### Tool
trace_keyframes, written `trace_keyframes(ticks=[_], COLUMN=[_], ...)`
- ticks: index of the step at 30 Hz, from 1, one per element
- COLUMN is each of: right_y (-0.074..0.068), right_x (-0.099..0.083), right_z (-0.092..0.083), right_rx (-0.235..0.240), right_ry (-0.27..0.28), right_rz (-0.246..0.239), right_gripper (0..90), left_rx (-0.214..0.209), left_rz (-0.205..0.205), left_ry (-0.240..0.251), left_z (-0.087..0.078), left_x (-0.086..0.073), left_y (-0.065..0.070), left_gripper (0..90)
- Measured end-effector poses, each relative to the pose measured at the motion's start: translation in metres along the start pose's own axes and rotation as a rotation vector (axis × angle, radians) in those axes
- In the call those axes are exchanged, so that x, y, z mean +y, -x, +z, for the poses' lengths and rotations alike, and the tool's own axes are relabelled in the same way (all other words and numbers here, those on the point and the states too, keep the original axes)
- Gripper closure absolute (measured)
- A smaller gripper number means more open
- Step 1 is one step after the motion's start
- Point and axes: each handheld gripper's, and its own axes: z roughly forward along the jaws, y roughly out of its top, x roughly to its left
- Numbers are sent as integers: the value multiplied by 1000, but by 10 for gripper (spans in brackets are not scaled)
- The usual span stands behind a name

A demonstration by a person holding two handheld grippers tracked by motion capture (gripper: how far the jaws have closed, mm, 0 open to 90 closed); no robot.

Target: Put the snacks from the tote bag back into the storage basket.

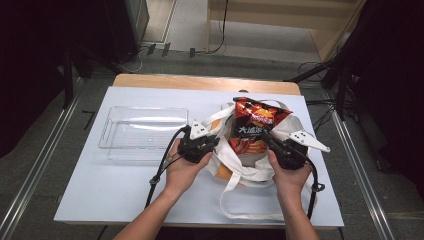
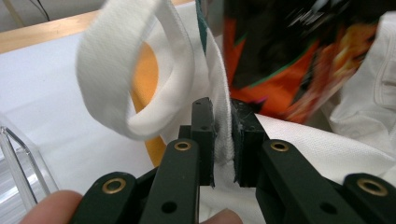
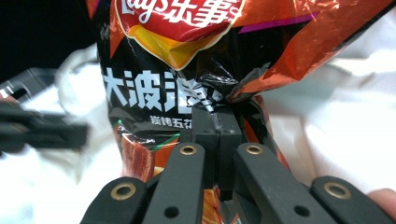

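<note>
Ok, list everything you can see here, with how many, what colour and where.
Chip bag: one, red, orange and black, standing in the mouth of the tote bag, pinched by the right gripper.
Tote bag: one, white with an orange patch, on the table right of centre, its rim clamped by the left gripper.
Tray: one, clear plastic, on the table's left part.
Table: one, white top with a wooden far edge.
Left gripper: one, black, shut on the tote bag's rim.
Right gripper: one, black, shut on the chip bag.
Hands: two, each holding a gripper.
</note>
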Motion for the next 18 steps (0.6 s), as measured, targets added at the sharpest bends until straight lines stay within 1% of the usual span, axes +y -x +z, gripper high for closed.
trace_keyframes(ticks=[1,3,5,7,11,12,13,15,16,17,18], right_y=[-2,-7,-9,-11,-16,-18,-19,-22,-22,-22,-22], right_x=[2,5,6,9,16,19,22,27,29,31,32], right_z=[-2,-7,-10,-15,-25,-27,-29,-33,-35,-36,-37], right_rx=[-2,-16,-12,-14,-6,-4,-10,-10,-5,-1,-1], right_ry=[13,37,56,78,110,118,130,144,152,158,164], right_rz=[-6,-27,-21,-14,-20,-17,-28,-27,-20,-15,-19], right_gripper=[900,900,900,900,900,900,900,900,900,900,900], left_rx=[-1,-19,-29,-29,-30,-28,-29,-46,-56,-64,-66], left_rz=[-4,-21,-39,-47,-64,-69,-70,-74,-66,-68,-61], left_ry=[5,15,36,53,92,106,117,141,149,159,165], left_z=[0,-3,-8,-14,-26,-29,-31,-36,-39,-40,-42], left_x=[0,1,1,2,5,6,7,9,11,13,15], left_y=[0,-2,-2,-3,-3,-3,-3,-2,-1,0,2], left_gripper=[816,777,702,637,549,533,526,514,510,510,509])
